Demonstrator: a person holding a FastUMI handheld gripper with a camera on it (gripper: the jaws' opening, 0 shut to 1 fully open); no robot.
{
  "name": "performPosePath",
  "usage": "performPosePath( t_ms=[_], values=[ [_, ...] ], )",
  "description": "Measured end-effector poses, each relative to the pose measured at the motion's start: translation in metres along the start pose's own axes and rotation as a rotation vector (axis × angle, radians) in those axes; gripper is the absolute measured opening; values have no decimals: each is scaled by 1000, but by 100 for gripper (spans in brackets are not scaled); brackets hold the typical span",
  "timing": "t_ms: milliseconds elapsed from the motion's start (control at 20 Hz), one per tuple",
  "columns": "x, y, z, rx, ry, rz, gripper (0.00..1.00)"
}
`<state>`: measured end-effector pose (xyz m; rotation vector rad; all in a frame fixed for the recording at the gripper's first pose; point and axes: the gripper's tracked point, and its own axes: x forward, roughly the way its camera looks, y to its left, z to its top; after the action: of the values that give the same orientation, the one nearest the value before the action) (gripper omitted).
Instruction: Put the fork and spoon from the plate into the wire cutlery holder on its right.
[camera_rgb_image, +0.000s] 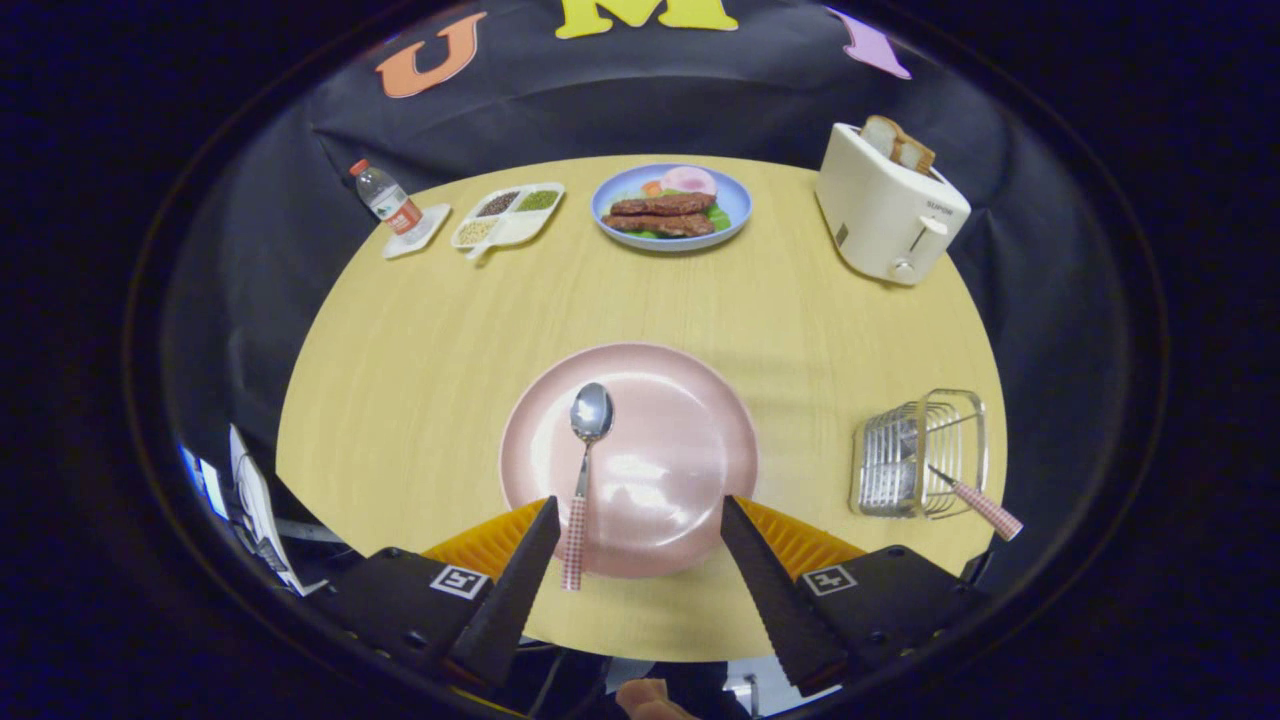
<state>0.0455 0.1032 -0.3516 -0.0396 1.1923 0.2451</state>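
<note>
A pink plate (690, 430) lies on the round wooden table, just ahead of my fingers. On its left half rests a spoon (584, 468) with a shiny bowl and a checked handle that pokes over the near rim, right beside my left finger. The wire cutlery holder (915, 455) stands to the plate's right. A utensil with a checked handle (982, 505) leans out of it; its head is hidden among the wires. My gripper (640, 515) is open, fingers wide apart over the plate's near edge, holding nothing.
At the far side of the table stand a white toaster (885, 210) with bread, a blue plate of food (670, 205), a divided white dish (507, 215) and a small water bottle (385, 198). The table's near edge runs just under my fingers.
</note>
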Motion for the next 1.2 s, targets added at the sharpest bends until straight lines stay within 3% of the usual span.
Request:
performPosePath(
  t_ms=[500,1000,1050,1150,1200],
  values=[
    [58,25,-26,100,-21,-90,96],
    [73,42,-44,119,-13,-103,28],
    [75,35,-44,121,-7,-131,28],
    [73,36,-49,137,20,-123,13],
    [70,38,-49,134,21,-108,12]
  ],
)
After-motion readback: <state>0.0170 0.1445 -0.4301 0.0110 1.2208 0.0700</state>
